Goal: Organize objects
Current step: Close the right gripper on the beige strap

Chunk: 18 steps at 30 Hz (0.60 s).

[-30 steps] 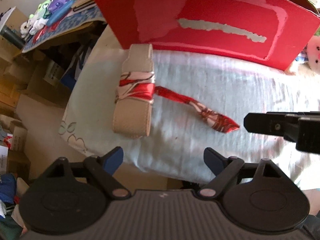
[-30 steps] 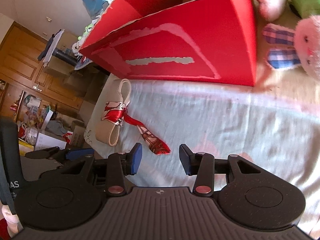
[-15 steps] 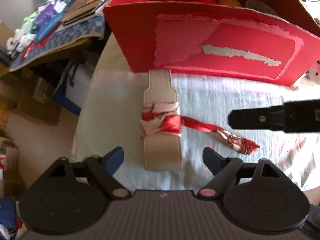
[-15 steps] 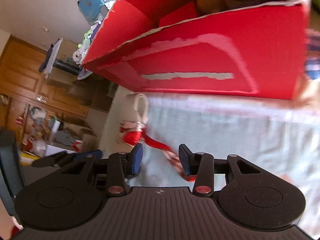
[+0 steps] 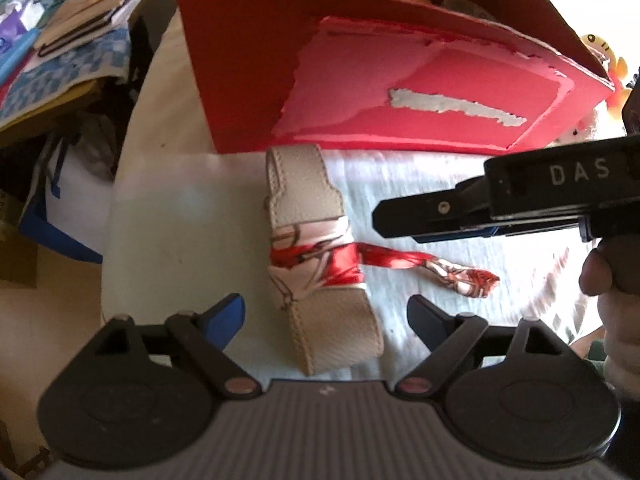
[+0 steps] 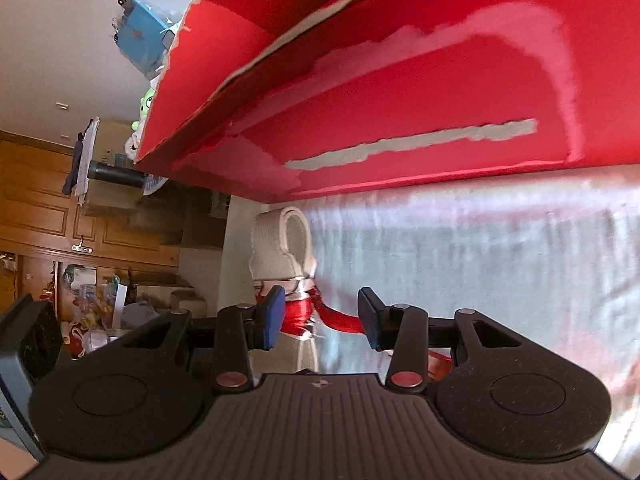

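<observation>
A beige leather strap (image 5: 316,200) folded into a loop lies on the pale cloth (image 5: 420,176), with a red and white scarf (image 5: 320,264) knotted round its middle. The scarf's tail (image 5: 456,274) trails off to the right. My left gripper (image 5: 326,314) hangs open over the strap's near end, one finger on each side of it. My right gripper (image 6: 320,316) is open too, low over the cloth, with the scarf knot (image 6: 298,316) showing between its pads without being pressed. In the left wrist view the right gripper (image 5: 386,218) reaches in from the right, just above the tail.
A big red cardboard box (image 5: 380,92) stands right behind the strap, its top open and things inside. Books and papers (image 5: 80,12) pile up at the left past the cloth's edge. A yellow plush toy (image 5: 600,50) sits at the right. Cartons and wooden cabinets (image 6: 40,208) lie beyond.
Both grippers have come in toward the strap. It now sits between my left fingers, and the right gripper has slid left along the scarf tail to the knot.
</observation>
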Tool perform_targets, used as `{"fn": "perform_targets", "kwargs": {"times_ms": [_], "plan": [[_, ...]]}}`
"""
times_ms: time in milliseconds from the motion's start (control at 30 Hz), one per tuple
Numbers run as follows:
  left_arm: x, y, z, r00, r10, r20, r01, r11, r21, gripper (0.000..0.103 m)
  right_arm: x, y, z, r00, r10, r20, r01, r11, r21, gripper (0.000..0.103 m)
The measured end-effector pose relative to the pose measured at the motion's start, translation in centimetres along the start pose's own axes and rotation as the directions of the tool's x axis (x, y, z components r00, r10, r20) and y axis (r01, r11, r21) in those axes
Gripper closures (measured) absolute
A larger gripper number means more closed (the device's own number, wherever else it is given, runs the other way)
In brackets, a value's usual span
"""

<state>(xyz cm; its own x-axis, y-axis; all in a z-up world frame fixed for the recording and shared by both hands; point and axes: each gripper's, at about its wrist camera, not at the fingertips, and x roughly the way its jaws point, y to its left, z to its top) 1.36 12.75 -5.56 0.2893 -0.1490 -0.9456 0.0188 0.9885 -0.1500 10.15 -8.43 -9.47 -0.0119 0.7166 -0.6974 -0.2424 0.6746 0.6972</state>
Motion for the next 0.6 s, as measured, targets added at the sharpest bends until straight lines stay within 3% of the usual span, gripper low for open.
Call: {"fn": "perform_targets", "kwargs": {"times_ms": [167,367,600], "plan": [[1.3,1.5,0.5,0.997,-0.074,-0.040,0.073,0.997,-0.017,0.025,1.3,0.3,-0.1,1.000,0.009,-0.010,-0.008,1.000,0.015,0.058],[1.3,2.0,1.1,0.993,-0.119,-0.018,0.119,0.993,0.005,0.029,2.5,0.9,-0.1,1.000,0.016,-0.017,-0.016,0.999,0.031,0.058],[1.5,1.5,1.7,0.993,-0.114,-0.016,0.115,0.992,0.060,0.040,3.6,1.4,0.1,0.999,0.013,-0.039,-0.011,0.999,0.030,0.057]]}}
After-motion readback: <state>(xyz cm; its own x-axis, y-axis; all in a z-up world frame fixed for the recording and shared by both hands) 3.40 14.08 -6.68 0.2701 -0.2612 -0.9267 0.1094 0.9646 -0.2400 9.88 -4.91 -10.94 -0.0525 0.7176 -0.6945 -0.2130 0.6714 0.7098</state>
